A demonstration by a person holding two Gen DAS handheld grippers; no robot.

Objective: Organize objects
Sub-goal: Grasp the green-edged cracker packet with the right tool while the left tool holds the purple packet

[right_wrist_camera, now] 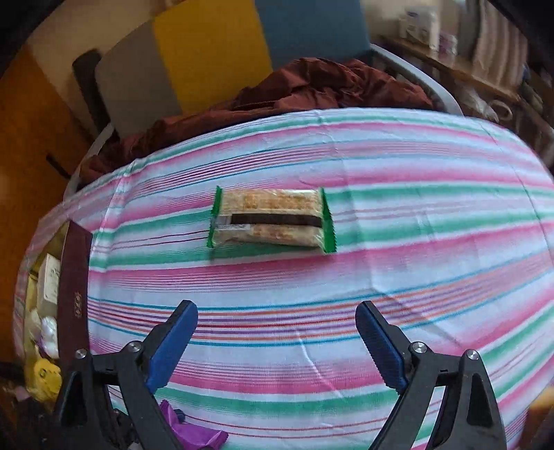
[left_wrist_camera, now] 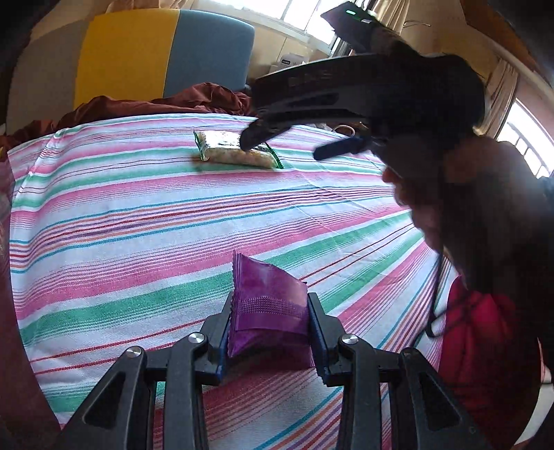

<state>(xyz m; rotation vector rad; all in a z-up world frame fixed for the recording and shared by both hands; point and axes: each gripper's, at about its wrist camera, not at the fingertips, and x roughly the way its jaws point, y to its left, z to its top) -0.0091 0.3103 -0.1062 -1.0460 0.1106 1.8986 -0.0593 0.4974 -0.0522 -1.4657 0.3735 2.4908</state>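
Left wrist view: the left tool [left_wrist_camera: 269, 325] is clamped on a purple packet [left_wrist_camera: 266, 311] just above the striped cloth [left_wrist_camera: 138, 225], apparently a bench. Right wrist view: the right tool [right_wrist_camera: 277, 341] gapes wide, empty, near a green-edged snack bar [right_wrist_camera: 271, 218] lying on the cloth.

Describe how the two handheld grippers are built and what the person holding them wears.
Both grippers, left gripper and right gripper, have black skeletal plastic arms with triangular cutouts, silver pivot bolts and ribbed blue pads lining the jaws. The right one's black housing carries a green light. A red garment shows.
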